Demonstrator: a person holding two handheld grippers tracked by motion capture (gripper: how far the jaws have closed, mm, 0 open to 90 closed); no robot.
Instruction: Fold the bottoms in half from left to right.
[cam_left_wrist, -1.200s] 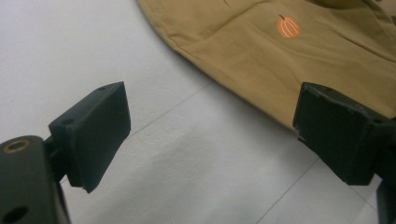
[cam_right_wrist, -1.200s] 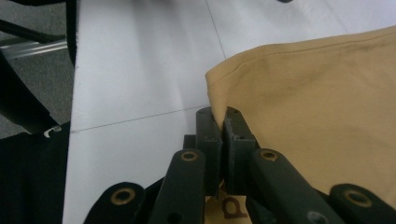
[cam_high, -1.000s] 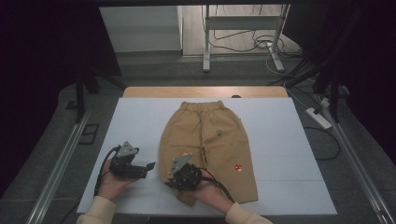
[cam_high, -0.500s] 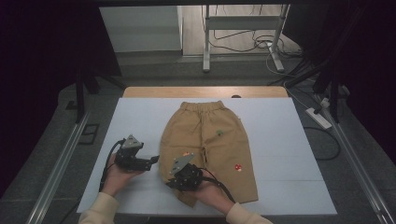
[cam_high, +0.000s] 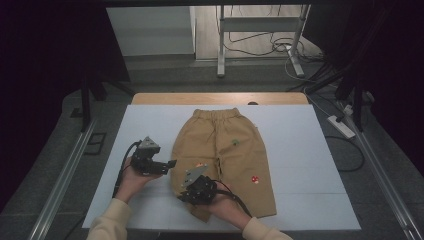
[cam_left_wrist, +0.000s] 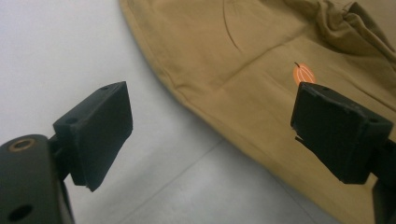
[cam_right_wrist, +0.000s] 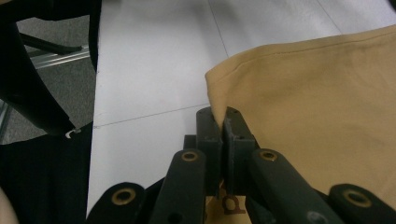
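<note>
A: Where are the tan trousers?

B: Flat mid-counter on the white sheet, waistband at the far edge, 2 legs toward the person.

A: Right tongs?

B: Pressed together, pinching the trousers' near-left hem corner, cloth lifted btwn the pads.

A: Left tongs?

B: Spread wide, nothing btwn them, just left of the trousers' left leg, near the orange patch.

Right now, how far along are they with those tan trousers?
Barely started. The trousers lie spread flat on the white table, nothing folded yet. In hand: the right claw is shut on the hem corner of one leg, while the left claw hovers open beside that leg's outer edge. All the folding appears to remain.
</note>
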